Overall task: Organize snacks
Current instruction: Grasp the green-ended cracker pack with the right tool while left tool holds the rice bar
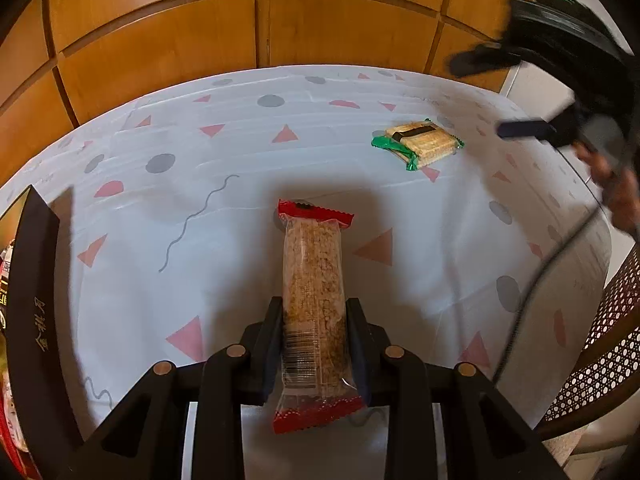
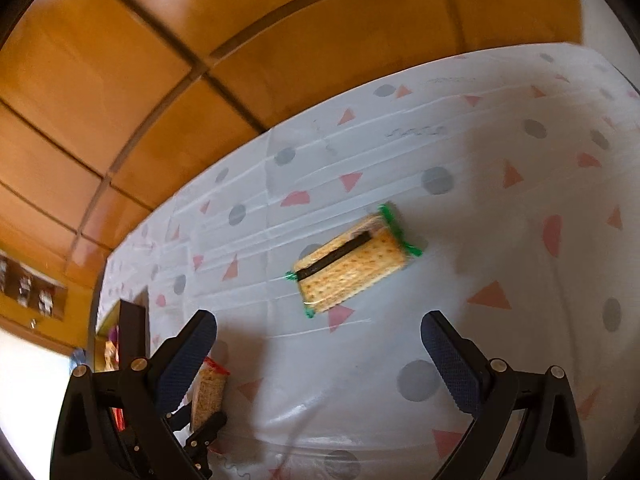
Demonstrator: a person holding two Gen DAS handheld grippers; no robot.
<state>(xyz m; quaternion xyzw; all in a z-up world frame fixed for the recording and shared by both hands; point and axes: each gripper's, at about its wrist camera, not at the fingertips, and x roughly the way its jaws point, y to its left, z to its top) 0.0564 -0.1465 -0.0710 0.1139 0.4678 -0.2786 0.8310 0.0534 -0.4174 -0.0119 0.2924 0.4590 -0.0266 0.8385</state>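
Behind, wood panelling; patterned tablecloth.

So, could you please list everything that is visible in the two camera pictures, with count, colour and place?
Rice-cake bar: one, tan in clear wrapper with red ends, clamped in the left claw above the table.
Cracker pack: one, yellow crackers with dark stripe, green wrapper ends, lying on the tablecloth ahead of the right claw.
Box: one, black with gold lettering, left table edge, holding snacks.
Tablecloth: one, white with pink triangles and grey dots.
Wood panelling: orange-brown, behind the table.
Chair: one, brown cane, right side.
Left claw: black, shut.
Right claw: black with blue pads, open.
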